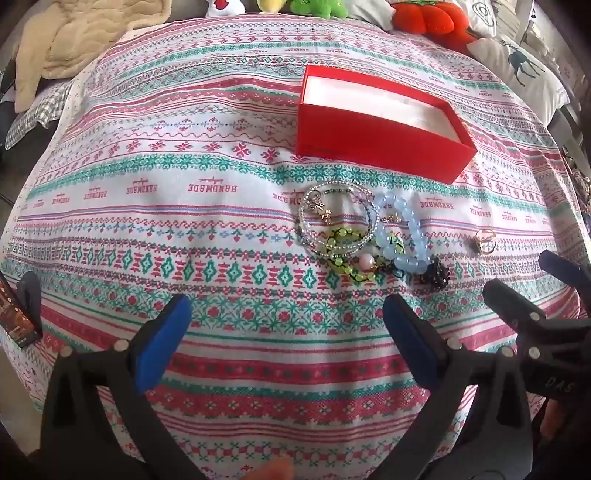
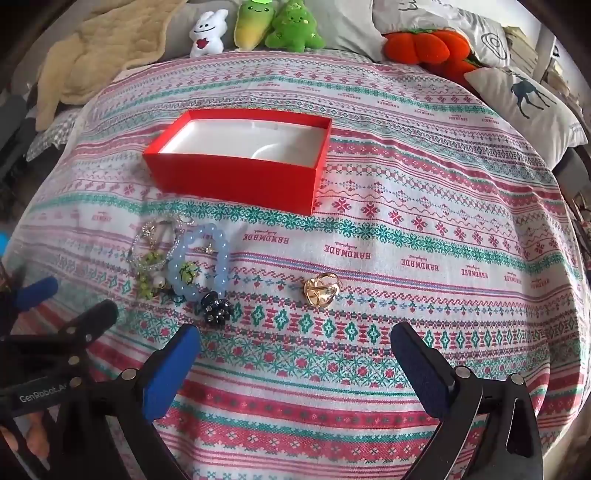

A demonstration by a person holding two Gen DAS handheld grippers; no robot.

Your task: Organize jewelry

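1. Two tools hover above a patterned bedspread (image 2: 406,229), both tilted steeply down, the left tool (image 1: 286,343) and the right tool (image 2: 295,365) side by side; each shows at the edge of the other's view.
2. Ahead of the left tool and somewhat to its right lies a tangled pile of jewelry: a silver beaded bracelet (image 1: 334,218), a pale blue bead bracelet (image 1: 404,236), a green bead strand (image 1: 345,254) and a dark sparkly piece (image 1: 436,273). None of it touches the tool.
3. A gold ring (image 2: 322,290) lies apart from the pile, just ahead of the right tool and roughly centred between its fingers, not touching them.
4. The left tool's jaws stand fully apart with only bedspread between the blue pads (image 1: 162,339); it holds nothing.
5. The right tool is likewise spread wide and grips nothing.
6. Beyond the jewelry sits a red box (image 2: 236,181), lidless, with a white lining; nothing lies inside it.
7. Plush toys (image 2: 273,27) and a deer-print pillow (image 2: 528,107) line the far edge of the bed.
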